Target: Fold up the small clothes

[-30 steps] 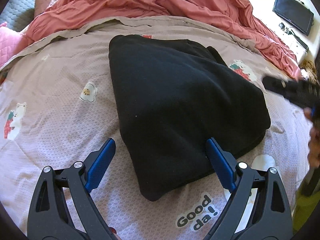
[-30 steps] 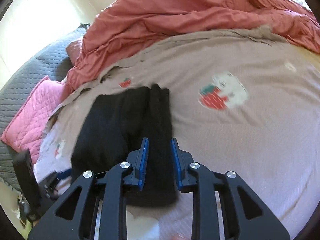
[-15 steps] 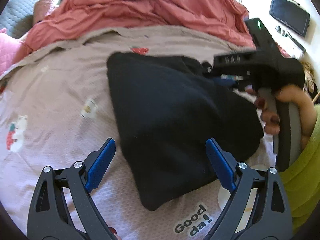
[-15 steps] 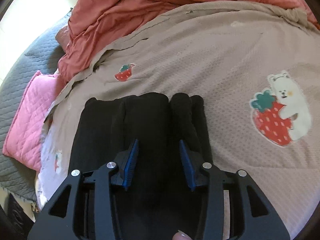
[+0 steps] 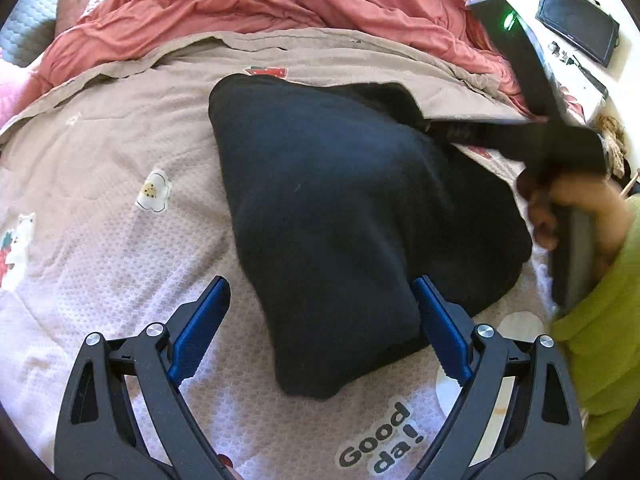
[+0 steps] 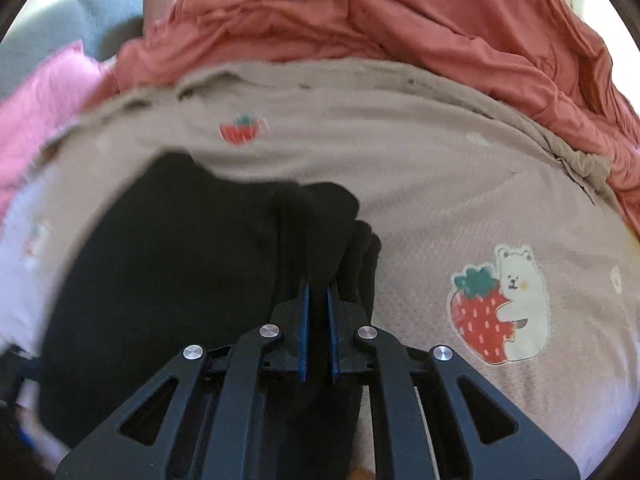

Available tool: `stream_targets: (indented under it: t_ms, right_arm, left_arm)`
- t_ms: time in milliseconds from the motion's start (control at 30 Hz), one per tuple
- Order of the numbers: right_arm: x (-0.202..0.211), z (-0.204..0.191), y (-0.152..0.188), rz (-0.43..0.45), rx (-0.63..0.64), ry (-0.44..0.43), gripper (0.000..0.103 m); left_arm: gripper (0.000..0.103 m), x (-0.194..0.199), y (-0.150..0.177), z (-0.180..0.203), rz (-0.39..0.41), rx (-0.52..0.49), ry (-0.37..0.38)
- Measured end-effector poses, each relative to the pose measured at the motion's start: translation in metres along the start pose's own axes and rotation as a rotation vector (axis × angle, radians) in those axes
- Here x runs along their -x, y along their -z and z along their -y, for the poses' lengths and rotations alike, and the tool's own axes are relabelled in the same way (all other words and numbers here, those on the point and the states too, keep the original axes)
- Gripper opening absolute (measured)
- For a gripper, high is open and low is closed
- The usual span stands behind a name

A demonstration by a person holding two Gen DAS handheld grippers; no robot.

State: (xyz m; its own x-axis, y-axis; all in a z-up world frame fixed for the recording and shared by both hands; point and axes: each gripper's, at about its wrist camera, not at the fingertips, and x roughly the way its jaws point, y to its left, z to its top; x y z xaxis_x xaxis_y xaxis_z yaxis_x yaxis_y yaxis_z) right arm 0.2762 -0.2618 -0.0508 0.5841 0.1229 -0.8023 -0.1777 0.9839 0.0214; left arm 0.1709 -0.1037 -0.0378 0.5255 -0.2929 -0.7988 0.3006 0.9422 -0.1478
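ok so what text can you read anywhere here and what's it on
"Good da!" printed on the bedspread, near the left gripper; the black garment does not cover it.
No other text: the monitor is dark, and the bear and strawberry prints carry no words.

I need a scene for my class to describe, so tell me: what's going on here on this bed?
A person is folding a black garment that lies on a patterned bedspread. The right hand-held gripper has closed on a bunched edge of the garment. The left hand-held gripper hovers wide open over the garment's near corner, gripping nothing. A rumpled red duvet is heaped at the far end of the bed.
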Motion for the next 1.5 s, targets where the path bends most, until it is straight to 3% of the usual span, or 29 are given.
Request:
stream_targets:
  t_ms: [67, 200, 333, 433, 533, 633, 800, 1333, 1500]
  right_arm:
    - [0.000, 0.002, 0.005, 0.022, -0.003, 0.009, 0.010]
    - [0.038, 0.020, 0.006, 0.099, -0.092, -0.040, 0.018]
    - [0.083, 0.032, 0.022, 0.164, -0.170, -0.188, 0.019]
    - [0.098, 0.019, 0.038, 0.151, -0.116, -0.260, 0.019]
    - [0.092, 0.002, 0.052, 0.094, -0.069, -0.287, 0.018]
    - [0.077, -0.004, 0.065, 0.052, -0.033, -0.179, 0.013]
    - [0.071, -0.005, 0.080, 0.042, -0.009, -0.118, 0.013]
    - [0.077, -0.001, 0.091, 0.039, -0.098, -0.121, 0.021]
    - [0.084, -0.004, 0.093, 0.040, -0.096, -0.122, 0.033]
  left_arm:
    - [0.084, 0.008, 0.000, -0.001, 0.014, 0.001, -0.001]
    - [0.085, 0.033, -0.008, -0.012, 0.084, 0.030, 0.004]
    - [0.084, 0.040, -0.030, -0.024, 0.119, 0.066, -0.052]
    - [0.084, 0.033, -0.044, -0.023, 0.122, 0.052, -0.086]
    - [0.084, 0.013, -0.047, -0.021, 0.062, 0.039, -0.119]
    - [0.084, 0.006, -0.039, -0.020, 0.043, 0.039, -0.102]
    - [0.085, 0.005, -0.033, -0.018, 0.042, 0.034, -0.084]
    - [0.085, 0.011, -0.028, -0.021, 0.028, 0.040, -0.074]
    - [0.085, 0.017, -0.026, -0.022, 0.032, 0.041, -0.083]
